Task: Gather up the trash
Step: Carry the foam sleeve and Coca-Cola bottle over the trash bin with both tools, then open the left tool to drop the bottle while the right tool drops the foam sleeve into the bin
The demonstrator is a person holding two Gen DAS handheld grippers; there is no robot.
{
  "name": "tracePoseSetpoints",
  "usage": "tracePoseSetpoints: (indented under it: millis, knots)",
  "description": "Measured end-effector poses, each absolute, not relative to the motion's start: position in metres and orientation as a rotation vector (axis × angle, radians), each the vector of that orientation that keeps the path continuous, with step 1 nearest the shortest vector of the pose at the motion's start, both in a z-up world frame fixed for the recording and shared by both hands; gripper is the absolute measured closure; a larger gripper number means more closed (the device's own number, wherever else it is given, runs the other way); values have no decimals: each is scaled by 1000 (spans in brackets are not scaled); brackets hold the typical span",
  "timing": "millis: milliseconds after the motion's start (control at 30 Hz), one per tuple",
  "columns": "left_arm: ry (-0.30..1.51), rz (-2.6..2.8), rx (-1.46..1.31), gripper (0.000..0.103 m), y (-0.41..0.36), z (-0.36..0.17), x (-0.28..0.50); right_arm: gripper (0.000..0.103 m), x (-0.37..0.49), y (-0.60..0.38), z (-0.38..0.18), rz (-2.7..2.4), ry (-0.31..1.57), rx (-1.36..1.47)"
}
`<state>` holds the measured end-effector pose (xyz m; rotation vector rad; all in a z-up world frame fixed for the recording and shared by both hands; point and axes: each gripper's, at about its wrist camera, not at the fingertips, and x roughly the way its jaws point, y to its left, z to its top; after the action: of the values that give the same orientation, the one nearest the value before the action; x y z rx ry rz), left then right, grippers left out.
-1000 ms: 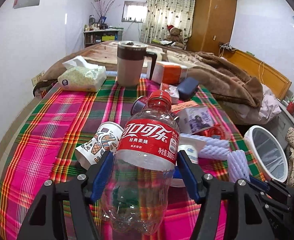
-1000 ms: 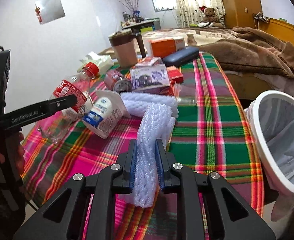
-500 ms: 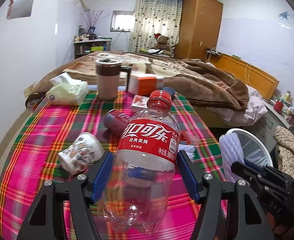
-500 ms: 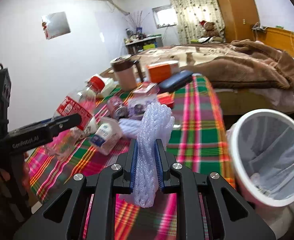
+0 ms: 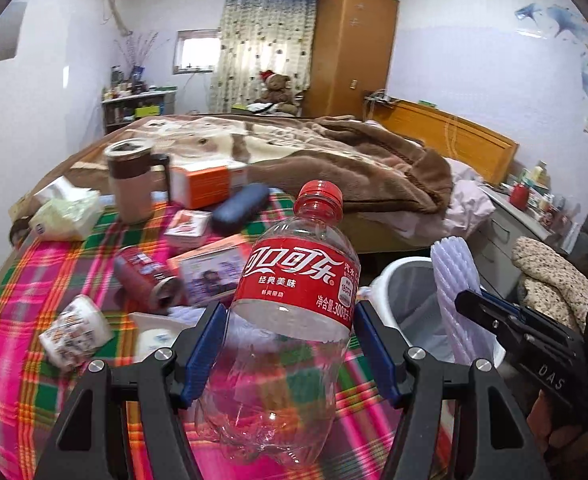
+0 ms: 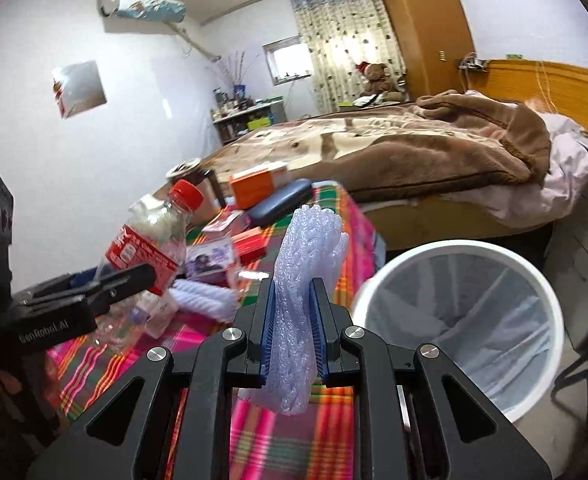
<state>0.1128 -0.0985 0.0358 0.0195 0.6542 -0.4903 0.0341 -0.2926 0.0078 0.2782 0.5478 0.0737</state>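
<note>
A bedroom with pale walls is seen, closed at the far end by a patterned curtain (image 5: 263, 46) and a tall wooden wardrobe (image 5: 352, 46). Most of the floor is taken up by a bed (image 6: 394, 148) covered with a brown blanket, against a wooden headboard. In front of it a tabletop (image 5: 21, 304) is spread with a pink and green plaid cloth and strewn with clutter: a brown lidded mug (image 5: 129, 184), an orange box (image 5: 207, 178), a tissue pack (image 5: 67, 210), a dark case (image 5: 239, 206), a red can (image 5: 145, 280) on its side and a printed paper cup (image 5: 75, 330). Beside the tabletop a white lined waste bin (image 6: 460, 322) is placed. An empty Coca-Cola bottle (image 5: 289, 320) is gripped by its sides in the jaws of the left gripper (image 5: 289, 350), above the tabletop edge. A white foam fruit net (image 6: 300, 308) is pinched in the nearly closed jaws of the right gripper (image 6: 294, 338), just beside the bin's rim.
</note>
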Motion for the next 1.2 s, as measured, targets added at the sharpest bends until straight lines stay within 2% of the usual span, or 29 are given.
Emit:
tracePoseSetpoints:
  millis: [300, 700, 1200]
  knots:
    - [682, -617, 54, 37, -170, 28, 114, 85, 31, -346, 6, -63, 544, 301]
    - [758, -751, 104, 37, -253, -2, 117, 85, 32, -383, -22, -155, 660, 297]
    - [813, -802, 115, 37, -289, -20, 125, 82, 36, -409, -39, -214, 741, 290]
